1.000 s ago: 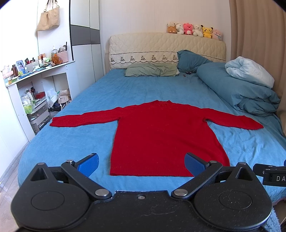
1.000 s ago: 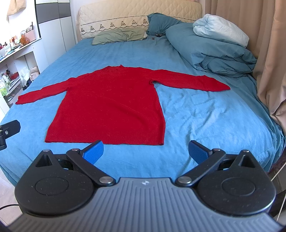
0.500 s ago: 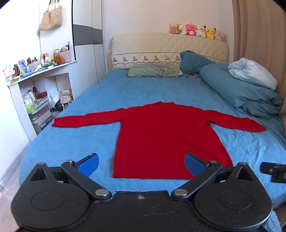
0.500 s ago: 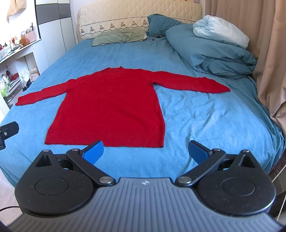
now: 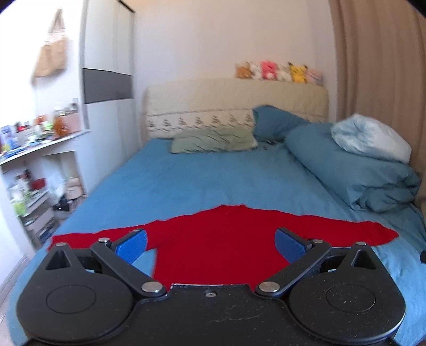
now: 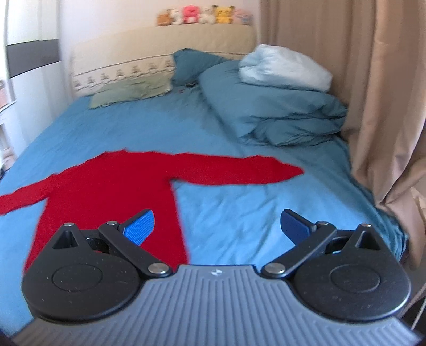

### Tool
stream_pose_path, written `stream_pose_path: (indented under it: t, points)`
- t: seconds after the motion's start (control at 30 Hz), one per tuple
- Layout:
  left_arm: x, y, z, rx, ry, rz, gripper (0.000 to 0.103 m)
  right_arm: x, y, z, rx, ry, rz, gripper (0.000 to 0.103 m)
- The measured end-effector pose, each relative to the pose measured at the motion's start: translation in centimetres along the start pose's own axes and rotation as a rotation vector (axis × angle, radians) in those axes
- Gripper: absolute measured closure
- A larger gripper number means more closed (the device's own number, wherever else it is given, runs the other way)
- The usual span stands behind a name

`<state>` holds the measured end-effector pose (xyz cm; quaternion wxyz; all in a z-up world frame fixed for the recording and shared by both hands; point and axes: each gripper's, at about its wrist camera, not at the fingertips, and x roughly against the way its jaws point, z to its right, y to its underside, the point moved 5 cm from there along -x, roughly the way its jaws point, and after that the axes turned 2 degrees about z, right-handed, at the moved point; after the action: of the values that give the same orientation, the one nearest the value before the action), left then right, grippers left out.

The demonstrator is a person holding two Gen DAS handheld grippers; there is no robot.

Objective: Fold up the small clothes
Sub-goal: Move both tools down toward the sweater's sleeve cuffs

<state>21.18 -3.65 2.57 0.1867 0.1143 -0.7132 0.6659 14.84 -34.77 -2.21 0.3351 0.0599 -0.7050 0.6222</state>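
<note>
— Where it lies spread on the bed [image 5: 186, 183], how is the garment entered?
— Item one: red sweater [image 5: 221, 239], flat on the blue sheet, both sleeves out sideways, neck toward the headboard [image 5: 234, 101].
— Starting from the left?
— Shelf unit [image 5: 34, 165] with blurred clutter, beside the bed. Then the left sleeve, its cuff just beyond the left gripper [image 5: 210, 246]. That gripper's fingers [image 5: 131, 246] stand wide apart, nothing between them; the sweater's body shows in the gap, the left pad over the armpit, the right pad over the far side of the chest. Whether either pad touches the knit, cannot tell.
— And further right?
— Right gripper [image 6: 218, 229], fingers [image 6: 139, 230] likewise spread wide and empty. Its left pad sits over the sweater's right edge; its right pad over bare sheet. The right sleeve stretches across, beyond the tips.
— Remainder?
— Green pillow [image 6: 130, 90], folded blue duvet [image 6: 277, 106] with a pale bundle on top, curtain [image 6: 372, 93] at far right, plush toys [image 6: 202, 14] along the headboard.
</note>
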Motion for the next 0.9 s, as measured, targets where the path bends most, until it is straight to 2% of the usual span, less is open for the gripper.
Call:
stream_pose_path:
  t: [0.2,0.47,0.63,0.77,0.9]
  points:
    - [-12.5,-0.7,4.9,-0.039,0.116,-0.135,0.0,-11.2,-1.8,4.7,-0.082,0.074,-0.007,0.0]
    - [-29.0,1.8,12.8,-0.102,0.23,-0.277,0.0,-27.3,0.5,9.4,-0.215,0.149,-0.002,0.0]
    - [-34.9,3.3,17.0,-0.185,0.234,-0.334,0.0,-34.0,2.0,11.9,-0.318,0.192,-0.006,0.0]
    - [-38.7,4.2,19.1,-0.163,0.26,-0.42,0.0,-37.5,2.2,13.4,-0.35,0.237,0.002,0.0]
    - [-42.2,5.2,20.6,-0.157,0.238,-0.477,0.0,-41.0,1.9,14.5,-0.348,0.274,-0.026,0.0]
